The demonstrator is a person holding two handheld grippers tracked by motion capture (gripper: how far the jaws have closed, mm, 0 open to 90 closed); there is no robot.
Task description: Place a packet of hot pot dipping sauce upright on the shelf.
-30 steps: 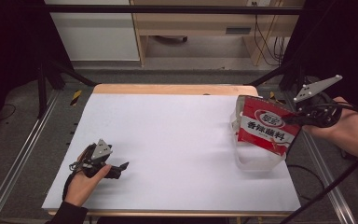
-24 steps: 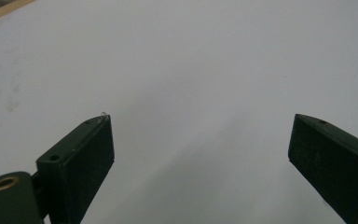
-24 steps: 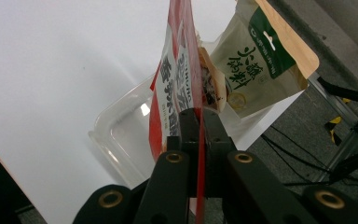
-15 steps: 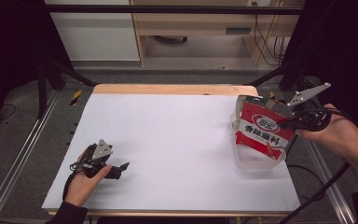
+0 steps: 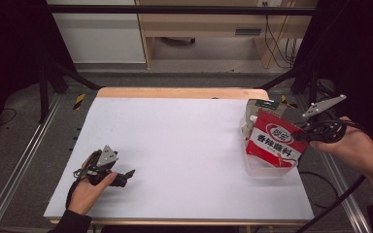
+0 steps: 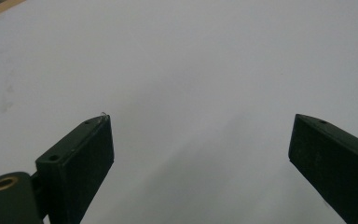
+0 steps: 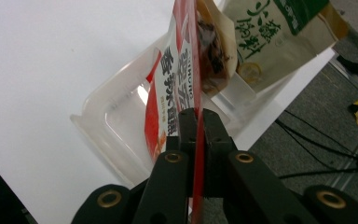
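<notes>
A white tabletop (image 5: 184, 145) with a pale wooden strip along its far edge stands in a dim room, with metal rails at both sides and a light cabinet behind it.

On the tabletop stands one clear plastic container (image 5: 264, 167), near the right edge. In the right gripper view its empty near part (image 7: 121, 126) shows beside the packets. Three packets can be counted there: one red pouch (image 5: 274, 145) with a round emblem and dark lettering, one brownish packet (image 7: 214, 51) just behind it, and one cream packet with green print (image 5: 257, 109) (image 7: 270, 32) at the far end of the container.

There are two hand-held grippers, one in each of the person's hands. The right hand-held gripper (image 5: 305, 136) comes in from the right side, and its jaws are pressed together on the edge of the red pouch (image 7: 179, 74), pinching it (image 7: 196, 123). The pouch hangs upright over the container, its lower end inside the walls; whether it touches the bottom cannot be told.

The left hand-held gripper (image 5: 128, 174) rests low at the near left of the tabletop, well apart from the container. Its jaws are spread wide (image 6: 200, 154), with nothing but bare white surface between them.
</notes>
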